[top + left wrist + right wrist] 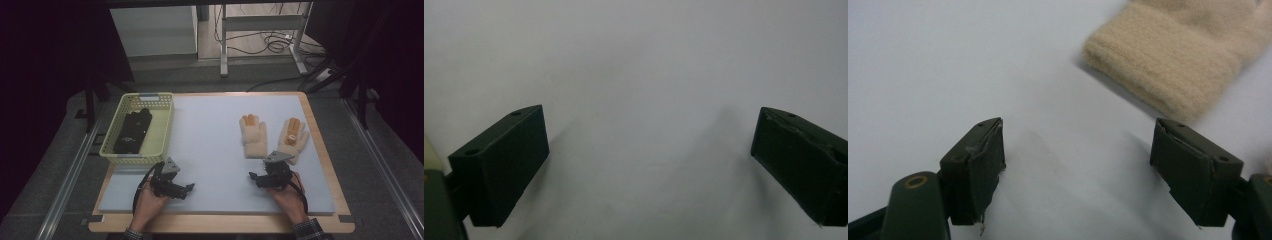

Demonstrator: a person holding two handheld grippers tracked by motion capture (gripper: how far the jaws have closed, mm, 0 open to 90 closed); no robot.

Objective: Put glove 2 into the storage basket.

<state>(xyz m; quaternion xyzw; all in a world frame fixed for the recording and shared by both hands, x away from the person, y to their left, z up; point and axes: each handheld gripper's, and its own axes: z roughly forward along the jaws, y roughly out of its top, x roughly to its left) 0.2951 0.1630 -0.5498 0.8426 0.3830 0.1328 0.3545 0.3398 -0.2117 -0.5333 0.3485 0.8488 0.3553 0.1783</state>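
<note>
Your right gripper stands wide and empty just short of the left glove's cuff; the other glove lies beside it, partly behind your gripper. Come in low and level, straddle the ribbed cuff and close on both layers. Your left gripper, also wide and empty, hangs over bare mat near the basket. What the dark bundle in it is, you cannot tell

Dim room, soft overhead light – close views blurry, faint shadows
</note>
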